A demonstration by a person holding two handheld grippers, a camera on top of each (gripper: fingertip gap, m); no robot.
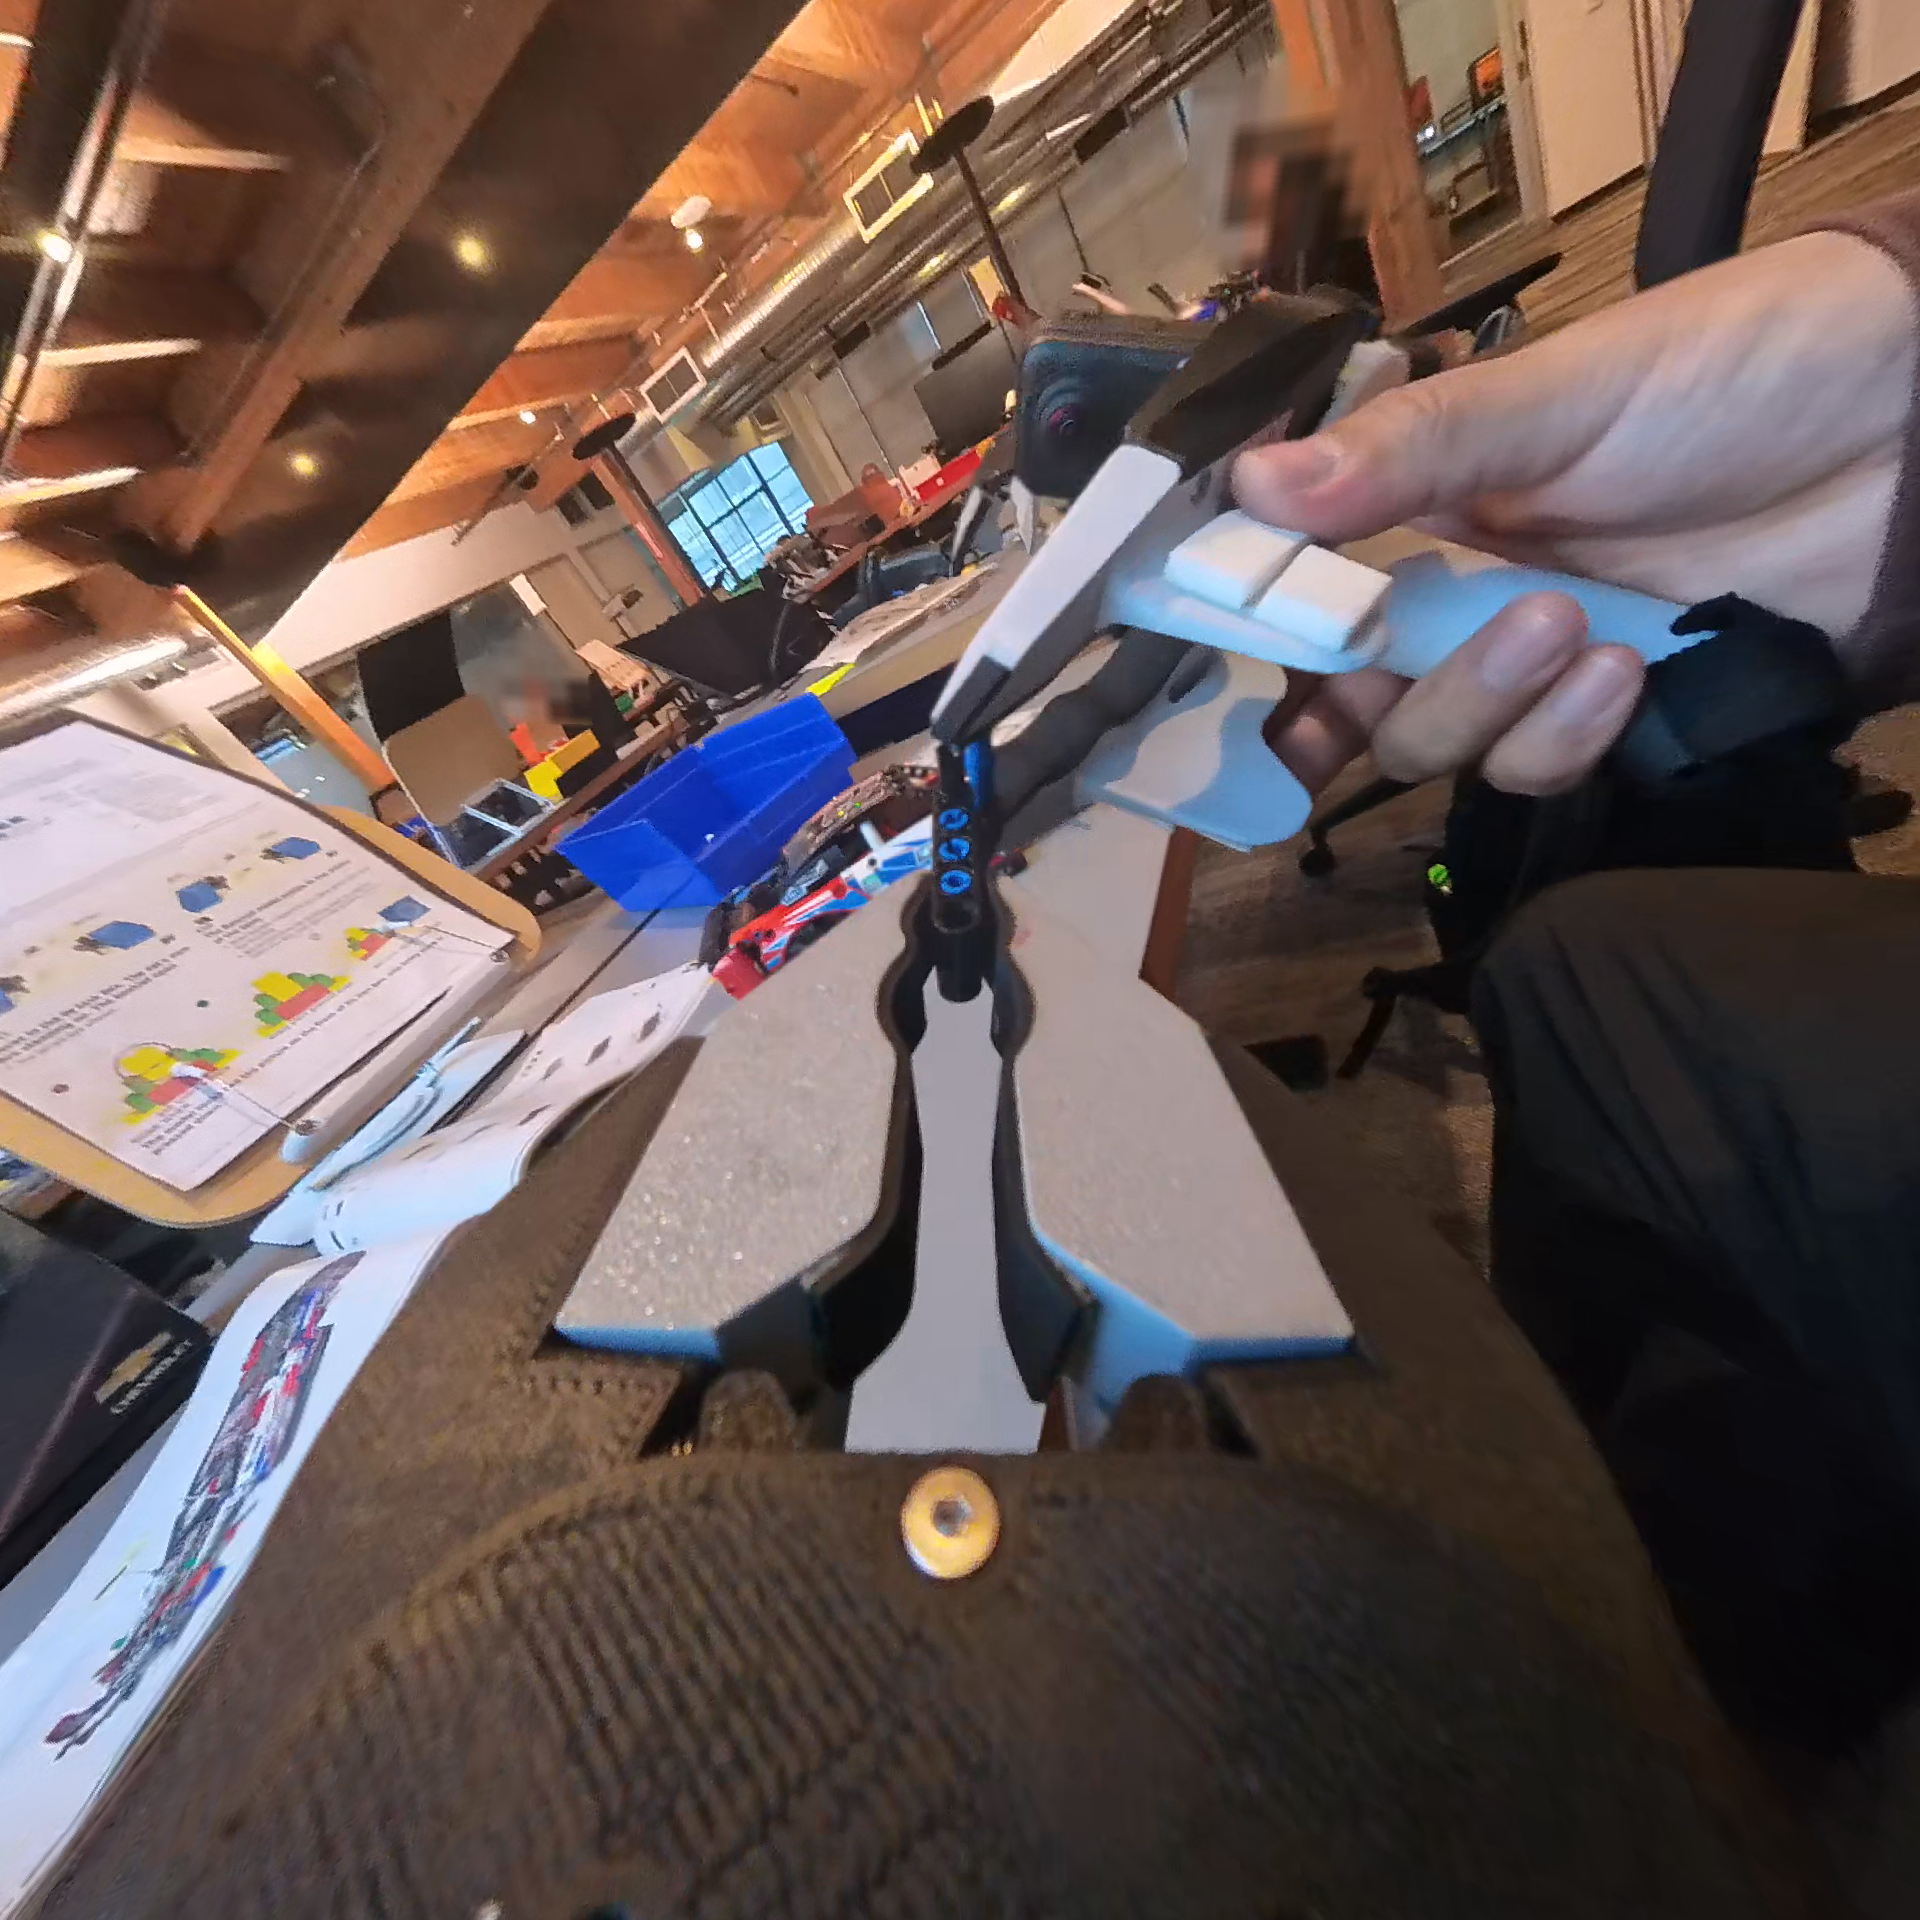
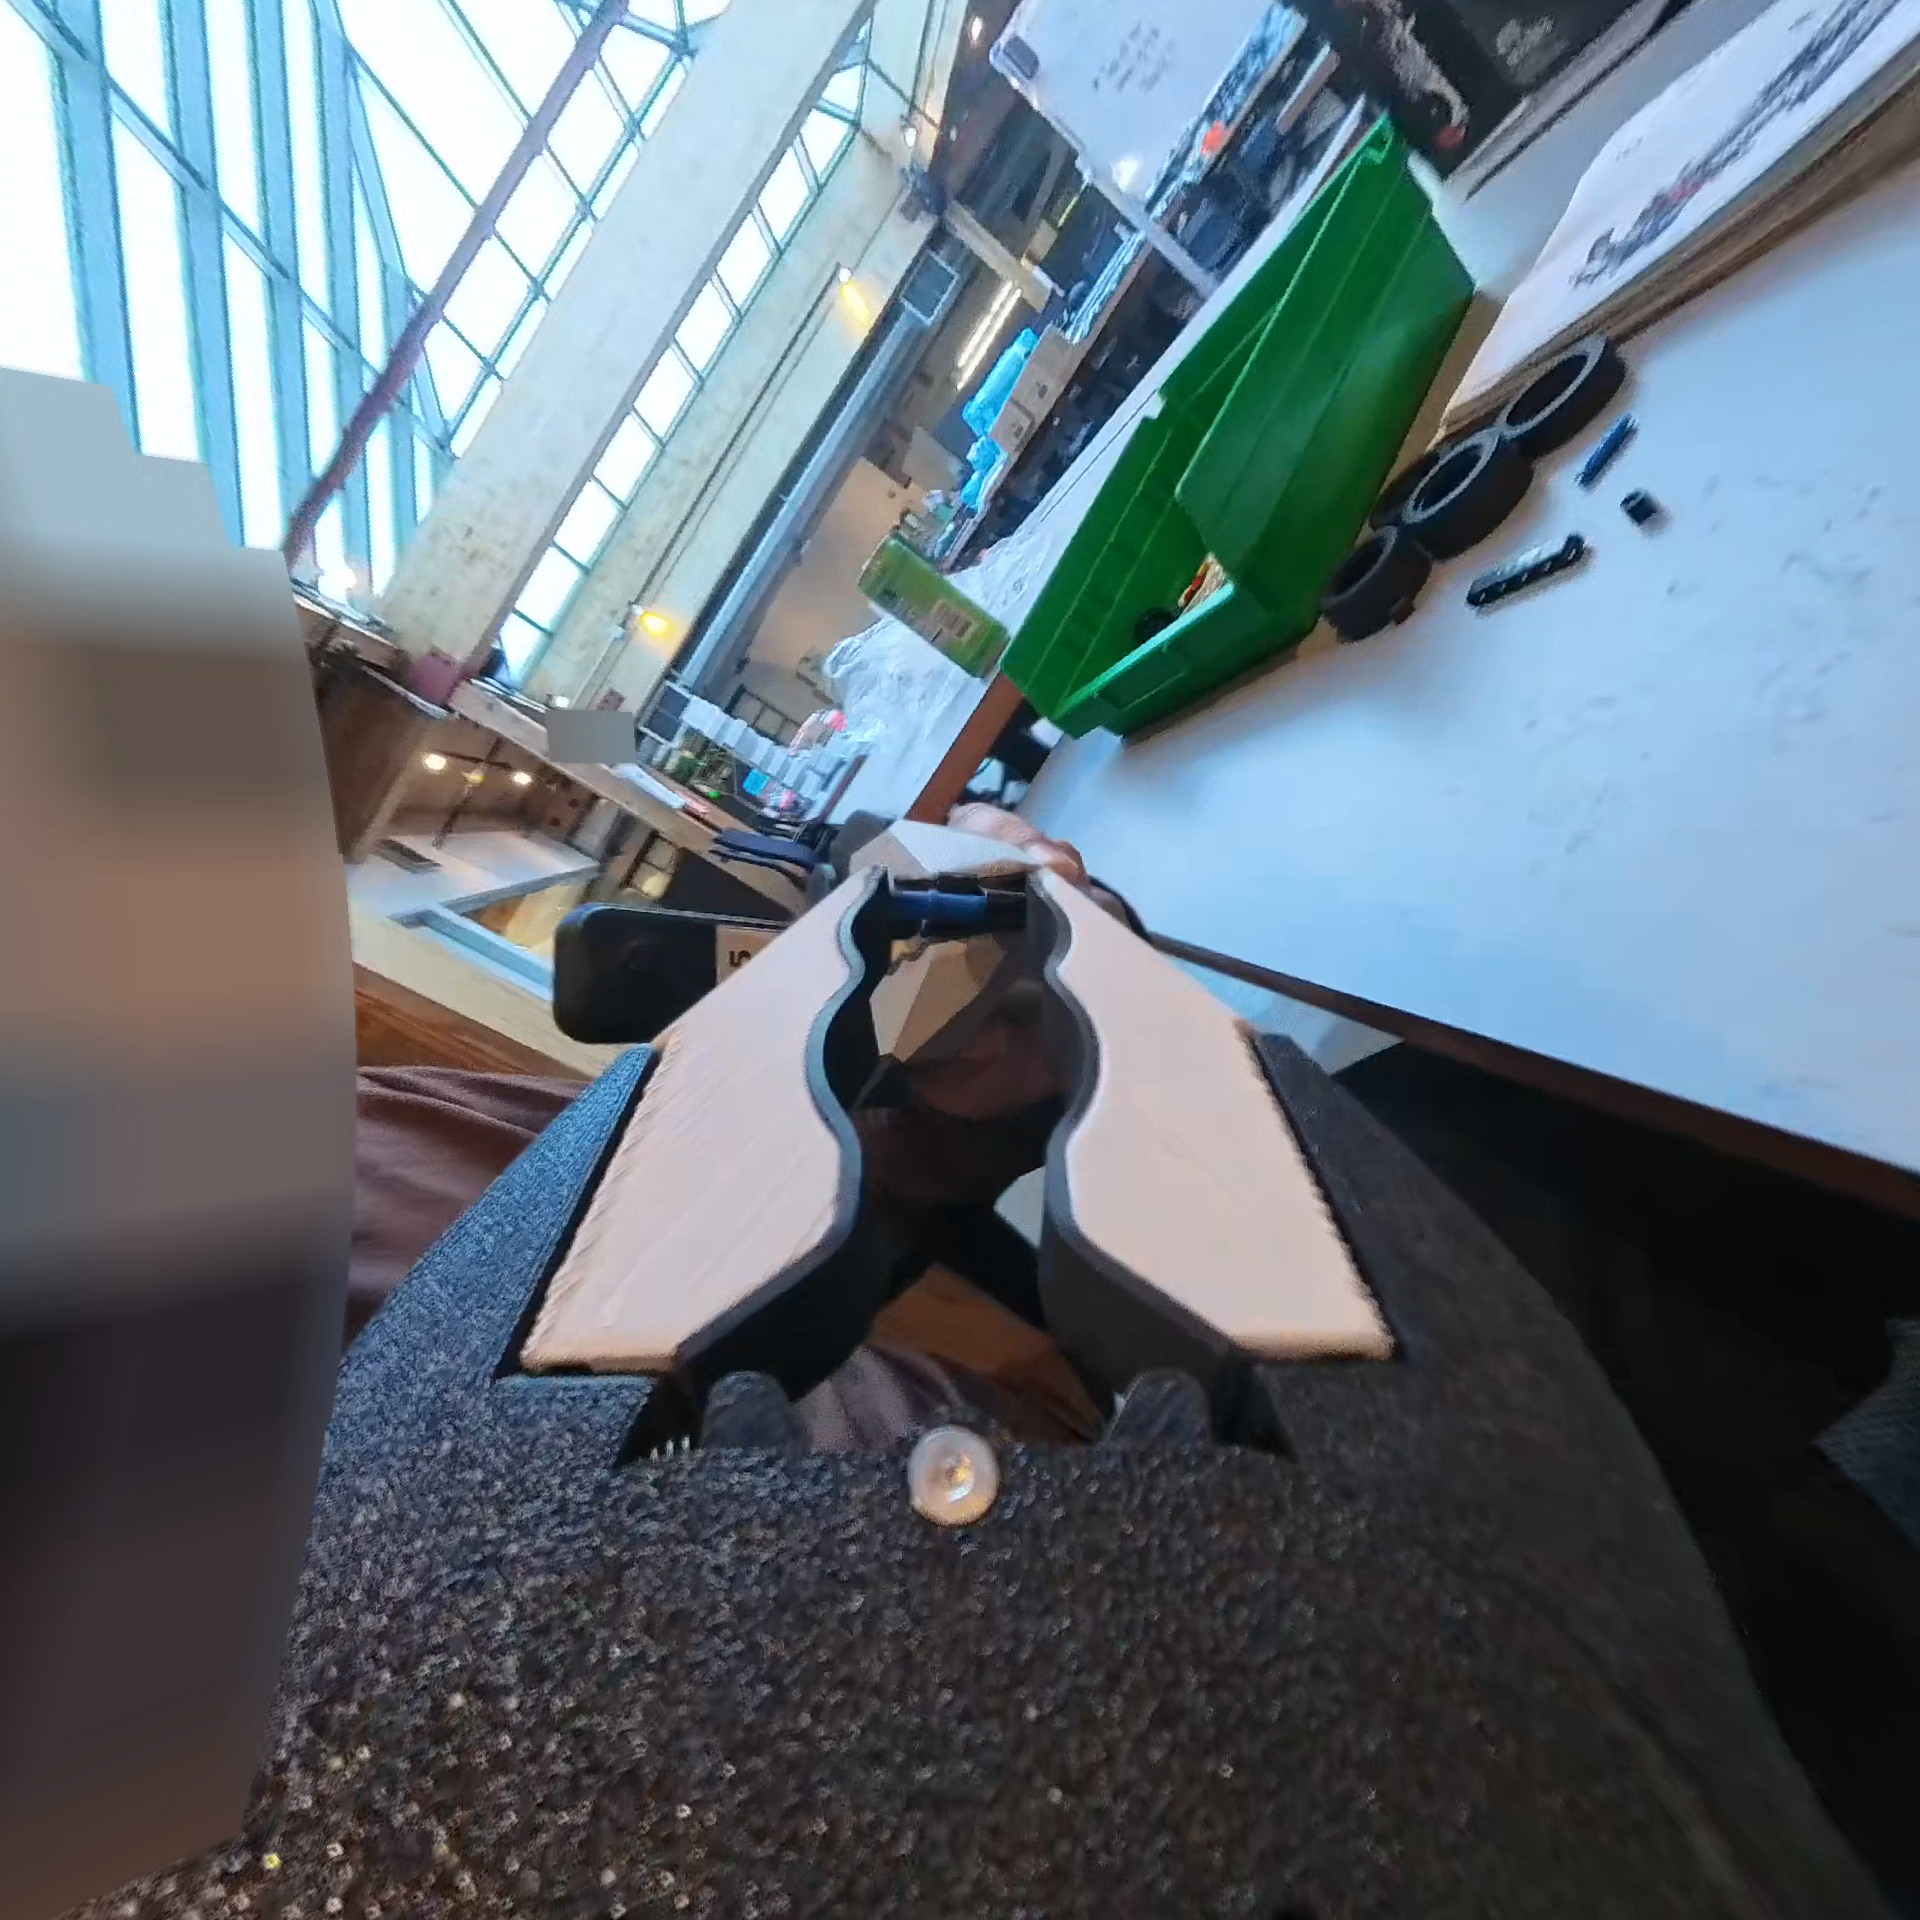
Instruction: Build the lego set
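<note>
In the left wrist view my left gripper [image 1: 956, 920] is shut on a short black Lego beam [image 1: 952, 831] with blue pins in its holes, held upright off the table edge. My right gripper [image 1: 961, 732], held by a hand [image 1: 1558, 447], comes down from the upper right and is shut on a blue pin [image 1: 979, 769] at the beam's top end. In the right wrist view the right gripper [image 2: 956, 899] pinches that blue and black piece [image 2: 940, 904] at its tips, with the left gripper's camera [image 2: 644, 977] just behind.
A part-built red, white and blue Lego car [image 1: 810, 904] and a blue bin [image 1: 717, 810] lie beyond the beam. Instruction sheets [image 1: 208, 935] and a booklet [image 1: 156, 1507] are on the left. A green bin [image 2: 1247, 468], black tyres [image 2: 1455, 488] and loose small pieces [image 2: 1527, 571] sit on the white table [image 2: 1558, 831].
</note>
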